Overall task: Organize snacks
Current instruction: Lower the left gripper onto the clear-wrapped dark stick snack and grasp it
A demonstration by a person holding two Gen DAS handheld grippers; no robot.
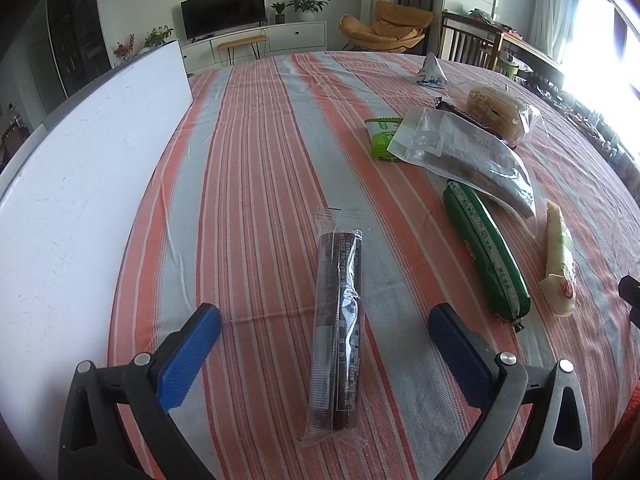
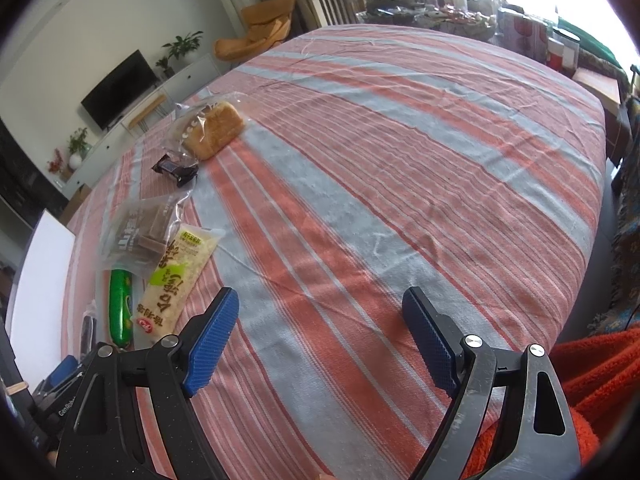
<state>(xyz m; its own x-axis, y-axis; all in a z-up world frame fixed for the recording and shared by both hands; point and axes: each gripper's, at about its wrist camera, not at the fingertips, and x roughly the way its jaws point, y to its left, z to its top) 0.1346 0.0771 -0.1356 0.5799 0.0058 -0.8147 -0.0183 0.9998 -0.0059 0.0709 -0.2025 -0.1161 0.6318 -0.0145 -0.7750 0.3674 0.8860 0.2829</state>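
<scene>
My left gripper [image 1: 324, 322] is open, its blue pads on either side of a long dark snack stick in a clear wrapper [image 1: 338, 320] lying on the striped tablecloth [image 1: 260, 160]. To its right lie a green sausage [image 1: 486, 252], a yellow-green snack pack [image 1: 560, 260], a clear bag of brown bars [image 1: 472, 156], a small green packet [image 1: 382, 136] and a wrapped bread loaf [image 1: 500, 112]. My right gripper [image 2: 320, 320] is open and empty above bare cloth. To its left lie the yellow-green pack [image 2: 176, 280], the green sausage [image 2: 120, 304], the brown bars [image 2: 140, 236] and the bread [image 2: 212, 128].
A white board [image 1: 88, 152] lies along the table's left side. A small triangular packet [image 1: 432, 70] sits far back and a dark candy wrapper [image 2: 176, 170] lies near the bread. Chairs and a cluttered side table stand beyond the far edge.
</scene>
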